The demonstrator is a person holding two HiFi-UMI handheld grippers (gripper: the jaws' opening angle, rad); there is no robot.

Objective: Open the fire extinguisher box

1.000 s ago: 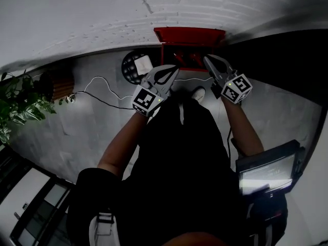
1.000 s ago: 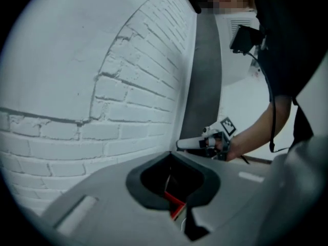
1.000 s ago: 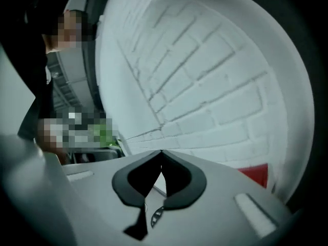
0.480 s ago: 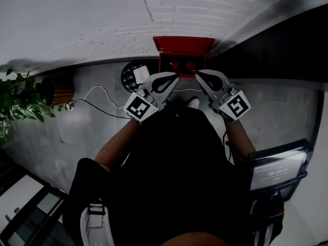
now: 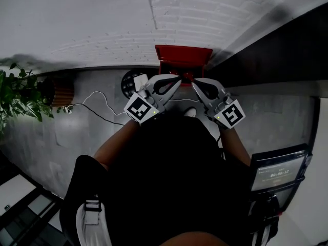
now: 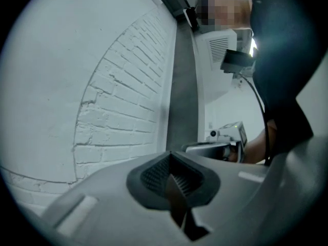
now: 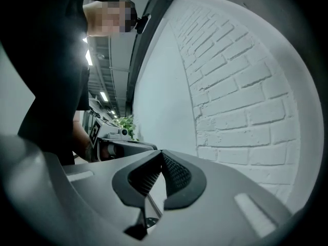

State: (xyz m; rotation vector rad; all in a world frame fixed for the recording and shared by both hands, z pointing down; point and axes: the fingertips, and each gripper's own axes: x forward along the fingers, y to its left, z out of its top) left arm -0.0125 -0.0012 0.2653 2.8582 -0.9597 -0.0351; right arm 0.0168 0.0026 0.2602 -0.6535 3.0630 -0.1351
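Note:
The red fire extinguisher box (image 5: 183, 54) stands on the floor against the white brick wall, seen from above in the head view. Both grippers are held out in front of it, tips nearly meeting just below its top edge. My left gripper (image 5: 176, 79) is shut with nothing between its pads (image 6: 171, 158). My right gripper (image 5: 195, 82) is likewise shut and empty (image 7: 161, 155). Each gripper view shows the other gripper (image 6: 220, 146) (image 7: 123, 144) beside it and the brick wall beyond. The grippers hide the box's front.
A round black object with a white piece (image 5: 134, 79) sits left of the box, with a white cable (image 5: 97, 97) trailing over the grey floor. A green plant (image 5: 20, 94) is far left. A dark panel (image 5: 277, 50) runs right of the box; a lit screen (image 5: 279, 170) is lower right.
The right gripper has swung left, and both tips have drawn close together in front of the red box. Both stay shut.

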